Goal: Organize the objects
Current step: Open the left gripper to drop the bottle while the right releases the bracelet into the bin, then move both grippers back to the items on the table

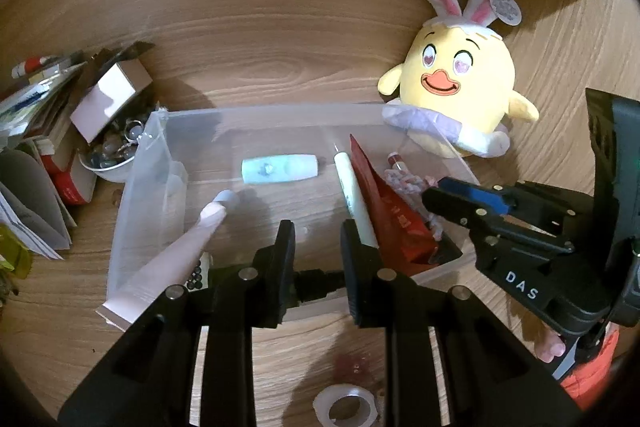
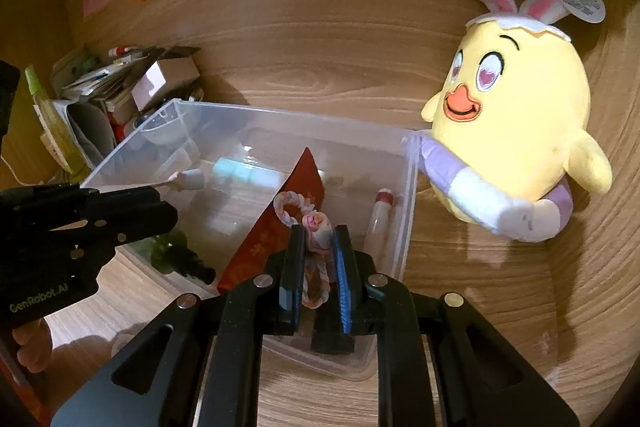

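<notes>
A clear plastic bin [image 1: 160, 163] [image 2: 408, 195] stands on the wooden desk. Inside lie a pale blue tube [image 1: 279, 169] [image 2: 244, 171], a white pen [image 1: 354, 195], a red packet [image 1: 392, 211] [image 2: 276, 223], a red-capped tube [image 2: 380, 219] and a pink cream tube [image 1: 176, 255] leaning over the left wall. My right gripper [image 2: 317, 239] [image 1: 440, 197] is shut on a pink and white rope toy [image 2: 316, 227] above the bin's right part. My left gripper [image 1: 318, 231] [image 2: 160, 211] is open and empty over the bin's near side.
A yellow chick plush with bunny ears [image 1: 456, 75] [image 2: 516, 123] sits against the bin's far right corner. Books, papers, a small box and a bowl of trinkets [image 1: 108, 155] crowd the left. A tape roll [image 1: 346, 407] lies near the front edge.
</notes>
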`<state>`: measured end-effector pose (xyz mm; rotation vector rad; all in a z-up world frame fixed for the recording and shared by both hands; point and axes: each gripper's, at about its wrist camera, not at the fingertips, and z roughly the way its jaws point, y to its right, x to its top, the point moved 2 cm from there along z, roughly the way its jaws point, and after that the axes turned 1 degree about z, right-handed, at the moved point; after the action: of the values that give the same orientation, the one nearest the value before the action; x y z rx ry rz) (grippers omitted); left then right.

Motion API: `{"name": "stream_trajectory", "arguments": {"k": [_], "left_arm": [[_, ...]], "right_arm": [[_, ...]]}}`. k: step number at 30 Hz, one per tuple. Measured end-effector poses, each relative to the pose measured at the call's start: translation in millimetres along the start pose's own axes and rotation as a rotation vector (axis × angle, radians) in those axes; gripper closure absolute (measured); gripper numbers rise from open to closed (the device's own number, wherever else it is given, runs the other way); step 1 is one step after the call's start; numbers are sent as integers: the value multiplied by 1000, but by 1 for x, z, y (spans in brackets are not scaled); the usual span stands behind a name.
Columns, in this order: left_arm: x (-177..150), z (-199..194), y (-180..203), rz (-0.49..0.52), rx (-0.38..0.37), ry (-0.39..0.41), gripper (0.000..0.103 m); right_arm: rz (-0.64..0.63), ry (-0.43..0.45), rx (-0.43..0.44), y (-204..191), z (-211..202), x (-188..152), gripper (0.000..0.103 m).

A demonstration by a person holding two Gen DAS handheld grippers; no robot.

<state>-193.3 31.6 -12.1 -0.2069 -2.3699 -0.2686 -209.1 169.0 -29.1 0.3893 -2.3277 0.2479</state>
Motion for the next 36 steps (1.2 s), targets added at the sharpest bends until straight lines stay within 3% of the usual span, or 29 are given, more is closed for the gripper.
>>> {"name": "stream_trajectory", "arguments": {"k": [3,7,12,14,17,19,22,36], "left_arm": [[1,-5,1,-3,-8,7,81],[1,-13,1,-20,-19,15,78],[-1,-32,3,-20,-9,54,54],[-2,-41,4,-22,-9,76,39],[-4,-53,7,-10,7,104,33],[-6,-60,8,0,29,116,25],[-11,-70,8,4,61,129,13],[-55,-78,4,-12,99,48,9]], "right_arm": [[-5,-1,0,-2,-1,0,89],[4,2,16,-2,-5,1,77],[-2,40,3,-4,-19,4,63],[-12,58,-7,-6,-25,6,60],[-28,82,-26,-9,-35,7,50],[-33,92,-30,-11,-42,6,33],[-39,111,-41,-13,-54,4,20],[-55,113,-6,-25,-83,-22,17]]}}
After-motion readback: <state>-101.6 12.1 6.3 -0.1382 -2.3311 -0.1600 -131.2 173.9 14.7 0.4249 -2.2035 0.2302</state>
